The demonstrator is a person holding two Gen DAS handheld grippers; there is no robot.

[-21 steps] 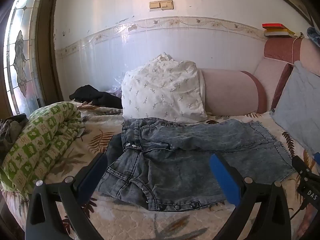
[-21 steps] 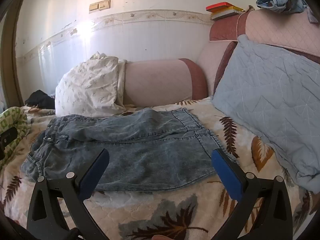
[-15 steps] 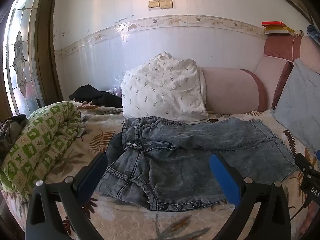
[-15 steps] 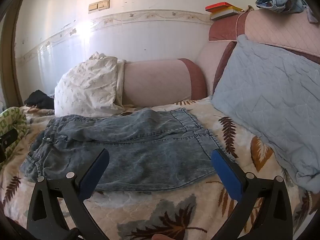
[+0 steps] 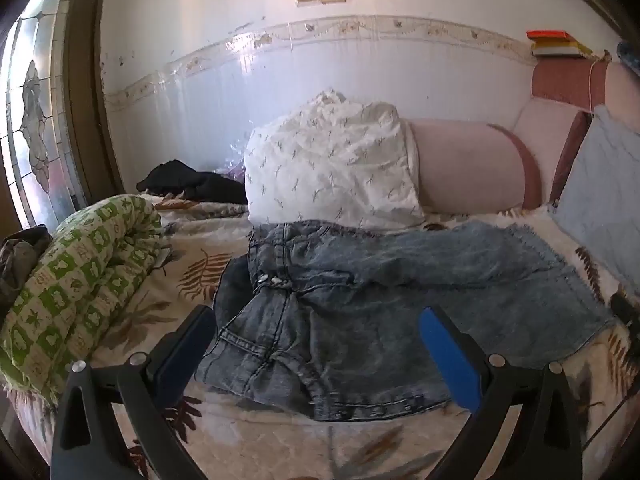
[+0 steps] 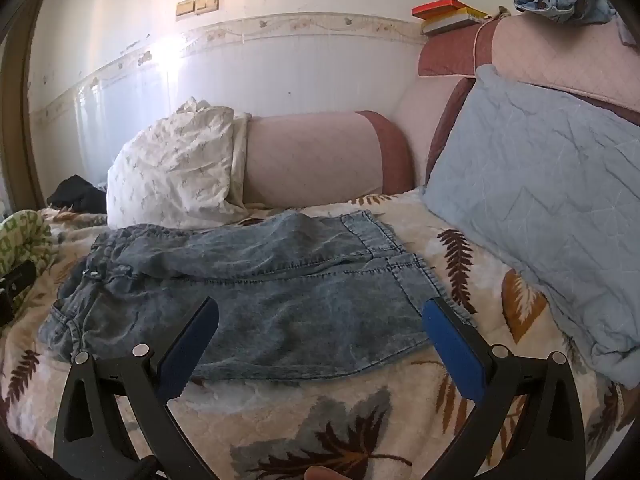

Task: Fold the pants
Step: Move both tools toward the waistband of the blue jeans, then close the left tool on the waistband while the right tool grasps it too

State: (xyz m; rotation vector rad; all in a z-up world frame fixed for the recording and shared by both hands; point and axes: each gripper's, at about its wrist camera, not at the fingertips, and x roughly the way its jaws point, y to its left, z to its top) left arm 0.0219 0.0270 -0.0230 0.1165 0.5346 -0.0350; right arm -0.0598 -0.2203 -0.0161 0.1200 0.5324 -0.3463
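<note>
Grey-blue denim pants [image 5: 360,300] lie across the leaf-patterned bed cover [image 5: 192,272], waistband to the left and leg hems to the right, one leg laid over the other. My left gripper [image 5: 316,316] hovers open above the waistband end, nothing between its blue pads. In the right wrist view the same pants [image 6: 256,284] spread out in front, and my right gripper [image 6: 320,308] stands open over the near edge by the hems, holding nothing.
A white patterned pillow [image 5: 332,164] and a pink bolster [image 5: 468,168] sit behind the pants. A rolled green blanket [image 5: 76,280] lies at the left, a blue quilted cushion [image 6: 548,200] at the right. Dark clothes [image 5: 188,184] lie by the wall.
Both grippers have drifted slightly, the left view shifting a little so the pants sit lower and further right. The pants lie as before and both grippers stay open.
</note>
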